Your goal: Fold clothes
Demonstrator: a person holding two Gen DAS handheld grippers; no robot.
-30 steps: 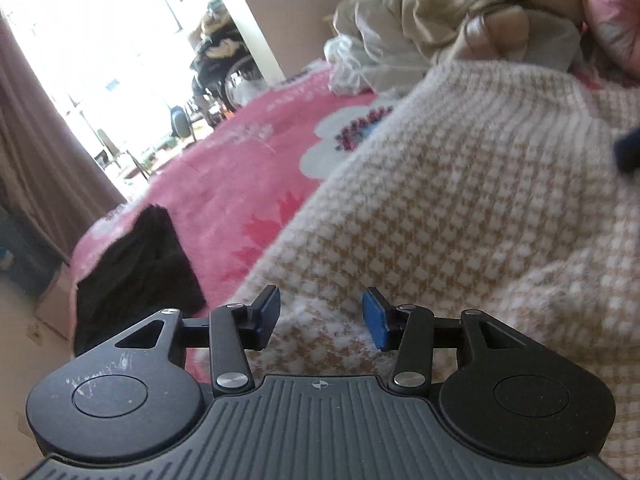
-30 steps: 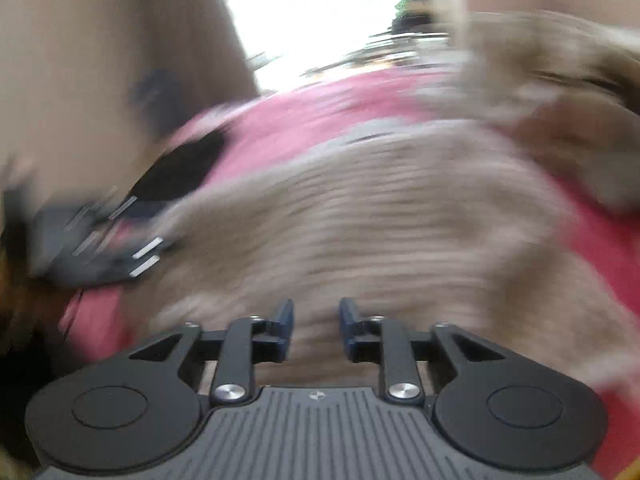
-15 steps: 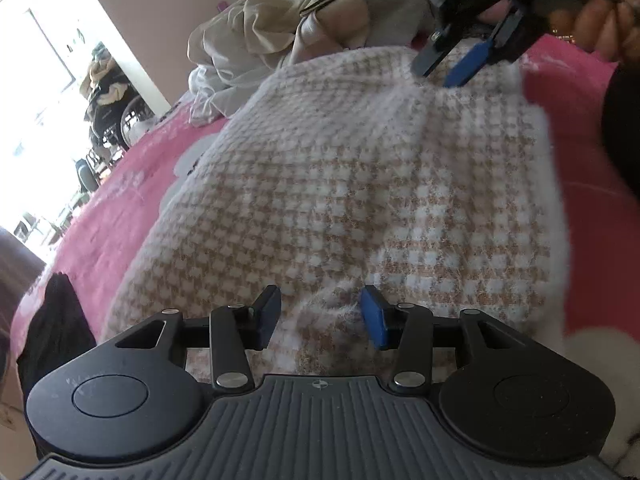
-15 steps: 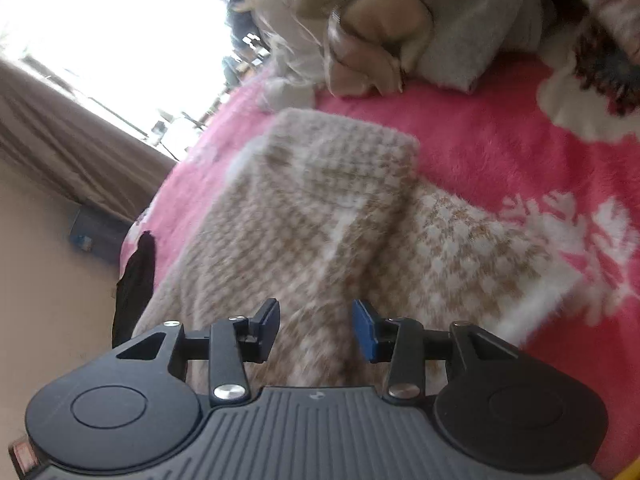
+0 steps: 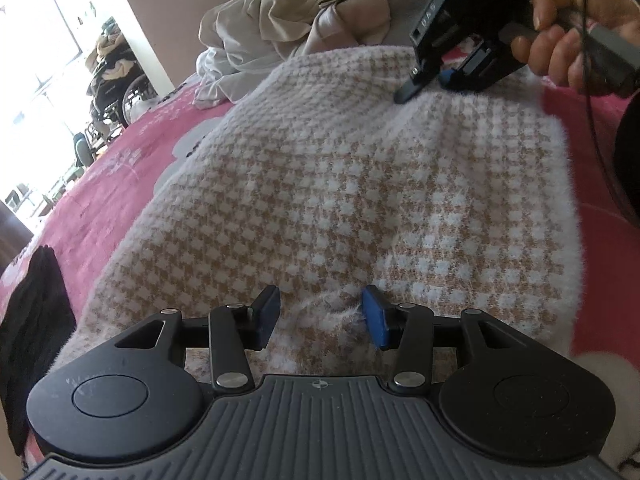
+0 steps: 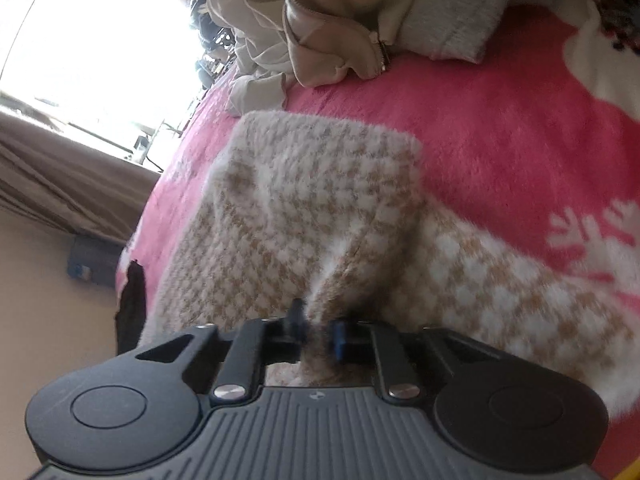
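Left gripper [image 5: 320,314]: black ribbed body, round side housings, silver screws, blue pads [image 5: 375,316]. Right gripper [image 6: 318,330] looks alike. Upper right: bare-skinned hand [image 5: 568,36], thin black cable [image 5: 596,120].

Over the last second the right gripper [image 6: 318,330] went from hanging above the sweater [image 6: 304,216] with its fingers apart to closing them on a raised pinch of the knit, which bunched up between the blue pads. In the left wrist view that right gripper [image 5: 430,84], seen half a second before at the sweater's far edge, had come down onto the fabric. The left gripper [image 5: 320,316] swung from the sweater's side, facing the window, to its near edge.
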